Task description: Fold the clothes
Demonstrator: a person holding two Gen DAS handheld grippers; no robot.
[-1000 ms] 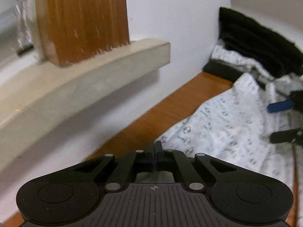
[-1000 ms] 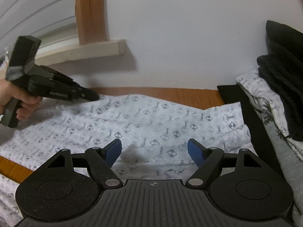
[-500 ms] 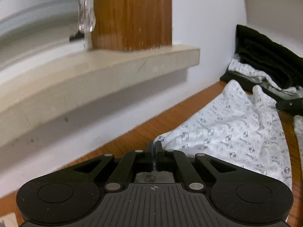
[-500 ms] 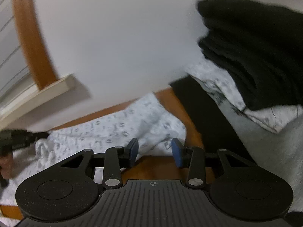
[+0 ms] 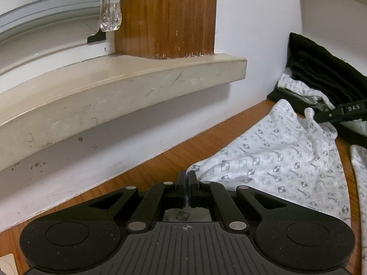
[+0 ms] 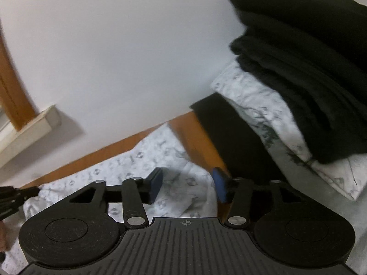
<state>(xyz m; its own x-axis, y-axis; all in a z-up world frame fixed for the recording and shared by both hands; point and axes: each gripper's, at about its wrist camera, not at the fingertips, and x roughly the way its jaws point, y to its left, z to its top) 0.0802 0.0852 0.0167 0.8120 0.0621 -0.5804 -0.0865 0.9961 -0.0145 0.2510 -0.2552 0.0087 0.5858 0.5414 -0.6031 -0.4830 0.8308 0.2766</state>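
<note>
Surroundings: a cream window sill [image 5: 128, 84] jutted from the white wall [image 5: 252, 18] under a wooden window post [image 5: 167, 16]; a stack of black folded clothes [image 6: 305, 64] sat on white patterned cloth at the right end of the wooden table [image 5: 142, 171].
Left view only: a clear ridged wand [image 5: 110, 4] hung by the window, and the other tool's black tip lay on the garment's far edge.
Right view only: a grey cloth [image 6: 321, 197] lay below the stack.
Garment: the white patterned garment [image 5: 282, 165] lay spread on the table beside the wall.
Left gripper [image 5: 186, 178]: fingers pressed together, pinching the garment's near corner.
Right gripper [image 6: 187, 184]: blue pads [image 6: 156, 183] apart, holding nothing, the garment's rumpled edge between and under them.
</note>
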